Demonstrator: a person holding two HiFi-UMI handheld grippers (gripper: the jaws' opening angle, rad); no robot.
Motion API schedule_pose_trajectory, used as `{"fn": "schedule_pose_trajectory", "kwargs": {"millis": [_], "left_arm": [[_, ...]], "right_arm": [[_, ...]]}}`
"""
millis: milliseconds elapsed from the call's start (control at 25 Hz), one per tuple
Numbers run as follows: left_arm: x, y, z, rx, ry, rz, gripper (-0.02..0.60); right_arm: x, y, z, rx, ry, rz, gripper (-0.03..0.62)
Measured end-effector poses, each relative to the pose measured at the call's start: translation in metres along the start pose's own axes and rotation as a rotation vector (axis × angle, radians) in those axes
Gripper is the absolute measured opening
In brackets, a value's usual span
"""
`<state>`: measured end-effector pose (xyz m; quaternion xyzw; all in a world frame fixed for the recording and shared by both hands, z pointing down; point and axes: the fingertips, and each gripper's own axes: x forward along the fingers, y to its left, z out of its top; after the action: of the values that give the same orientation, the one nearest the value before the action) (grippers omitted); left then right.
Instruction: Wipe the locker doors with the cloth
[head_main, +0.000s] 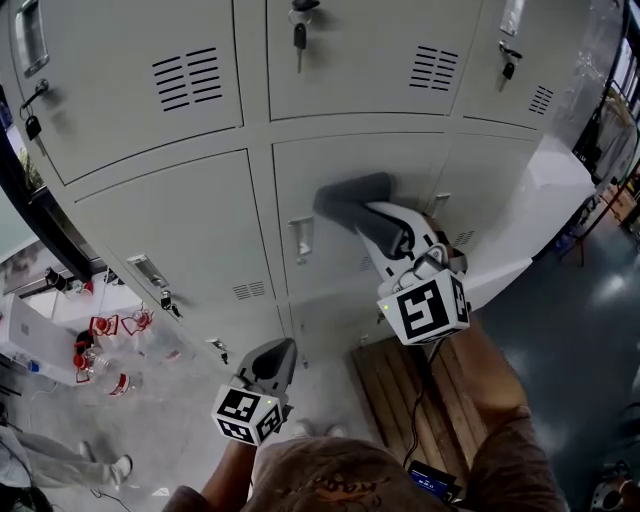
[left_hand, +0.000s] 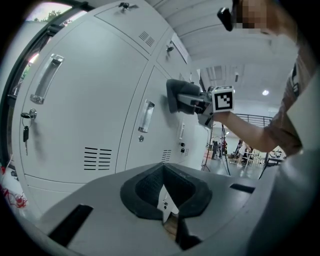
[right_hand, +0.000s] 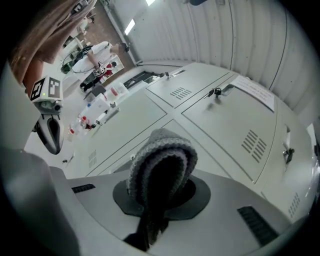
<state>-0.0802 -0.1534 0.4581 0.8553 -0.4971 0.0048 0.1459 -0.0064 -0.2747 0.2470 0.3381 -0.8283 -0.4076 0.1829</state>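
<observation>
One folded grey cloth (head_main: 352, 203), frame centre, sits clamped in the right gripper (head_main: 392, 238) against a locker door (head_main: 330, 165); left gripper (head_main: 276, 357), lower left, jaws together, empty.

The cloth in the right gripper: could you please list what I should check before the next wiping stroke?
1. Grip: ok, the right gripper has its tongs shut on the folded grey cloth.
2. Contact: ok, the cloth looks pressed against the locker door.
3. Other hand: ok, the left gripper hangs low, off the doors, tongs shut and empty.
4. Leftward path: not ok, a door handle sits beside the cloth.
5. Latch: cannot tell whether that door is locked.
</observation>
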Motion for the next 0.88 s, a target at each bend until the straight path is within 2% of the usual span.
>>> {"fn": "schedule_pose_trajectory", "kwargs": {"millis": [200, 440, 880], "left_arm": [[0.002, -0.005, 0.001, 0.0, -0.007, -0.01, 0.0], [0.004, -0.008, 0.001, 0.003, -0.011, -0.016, 0.0], [0.004, -0.006, -0.002, -0.007, -0.011, -0.007, -0.001]], "right_arm": [[-0.007, -0.045, 0.024, -0.067, -0.016, -0.059, 0.034], [-0.006, -0.086, 0.035, -0.148, 0.001, -0.109, 0.034], [0.021, -0.103, 0.019, -0.166, 0.032, -0.127, 0.034]]}}
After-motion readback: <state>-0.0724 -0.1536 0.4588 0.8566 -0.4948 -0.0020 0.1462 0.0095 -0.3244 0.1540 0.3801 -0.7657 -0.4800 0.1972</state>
